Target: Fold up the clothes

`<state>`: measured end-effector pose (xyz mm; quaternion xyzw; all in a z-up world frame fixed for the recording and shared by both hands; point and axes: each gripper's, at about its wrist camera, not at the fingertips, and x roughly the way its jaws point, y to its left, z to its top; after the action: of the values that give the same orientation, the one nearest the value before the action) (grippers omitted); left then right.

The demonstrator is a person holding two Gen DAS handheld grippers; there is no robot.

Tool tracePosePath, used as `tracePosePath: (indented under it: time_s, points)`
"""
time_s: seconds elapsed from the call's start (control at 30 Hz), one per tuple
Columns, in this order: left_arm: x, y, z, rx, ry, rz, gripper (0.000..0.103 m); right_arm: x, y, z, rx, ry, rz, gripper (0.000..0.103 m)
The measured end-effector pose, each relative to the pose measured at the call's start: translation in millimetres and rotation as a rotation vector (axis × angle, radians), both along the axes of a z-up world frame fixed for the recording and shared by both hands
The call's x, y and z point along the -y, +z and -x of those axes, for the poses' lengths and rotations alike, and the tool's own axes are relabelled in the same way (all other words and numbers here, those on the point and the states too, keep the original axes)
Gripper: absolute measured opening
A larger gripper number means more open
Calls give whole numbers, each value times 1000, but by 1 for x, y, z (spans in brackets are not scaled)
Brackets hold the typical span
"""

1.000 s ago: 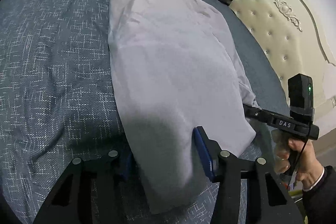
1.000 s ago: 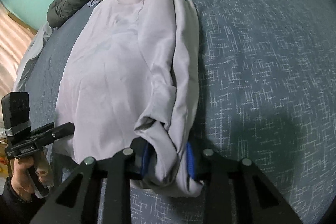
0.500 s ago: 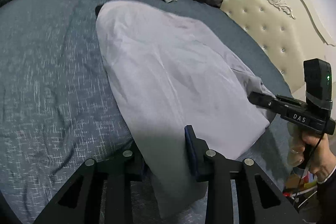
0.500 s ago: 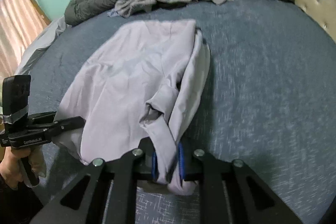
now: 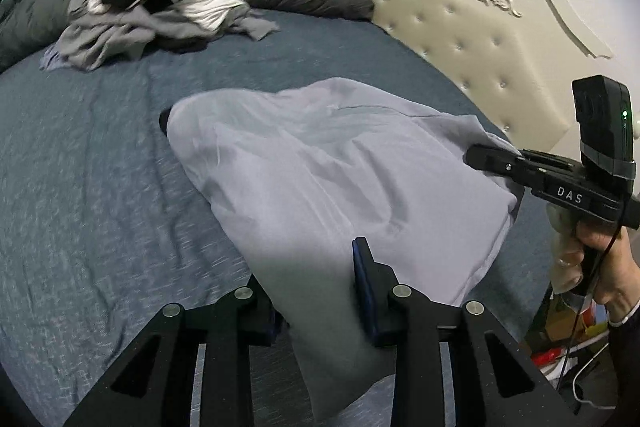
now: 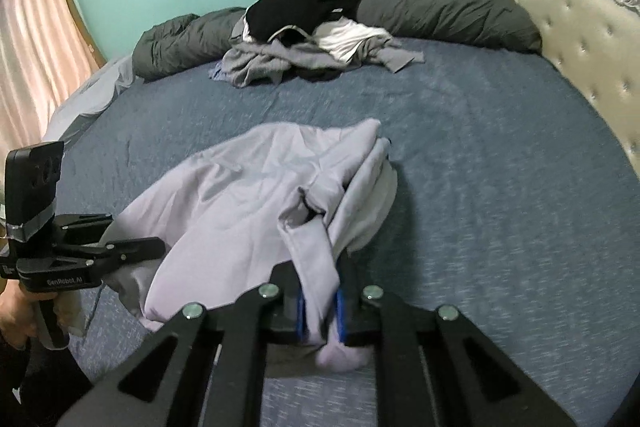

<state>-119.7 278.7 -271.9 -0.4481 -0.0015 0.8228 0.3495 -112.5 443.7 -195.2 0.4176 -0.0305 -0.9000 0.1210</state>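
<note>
both grippers' fingers clamp the lavender garment [image 5: 320,179], the right gripper [image 6: 320,315] still closing, above the bed [image 5: 100,187].

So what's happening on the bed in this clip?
A person holds a gripper in each hand and is folding a pale lilac garment on the blue bedspread. The left gripper grips one near corner of it. The right gripper has the other near edge bunched between its pads, and its jaws are closing. The near end is lifted off the bed; the far end lies flat. A pile of unfolded clothes waits by the grey pillows.
</note>
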Motion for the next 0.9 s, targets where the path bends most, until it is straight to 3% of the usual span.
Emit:
tracePosePath:
  time_s: [0.53,0.9]
  points:
    - [-142,66,-3,-71,-97,-32,30,-116,72,-2,-66,-64,-39,8]
    - [-267,125,24,-199,-147,-73,30,-214,134,19,-174,-138,-145,8]
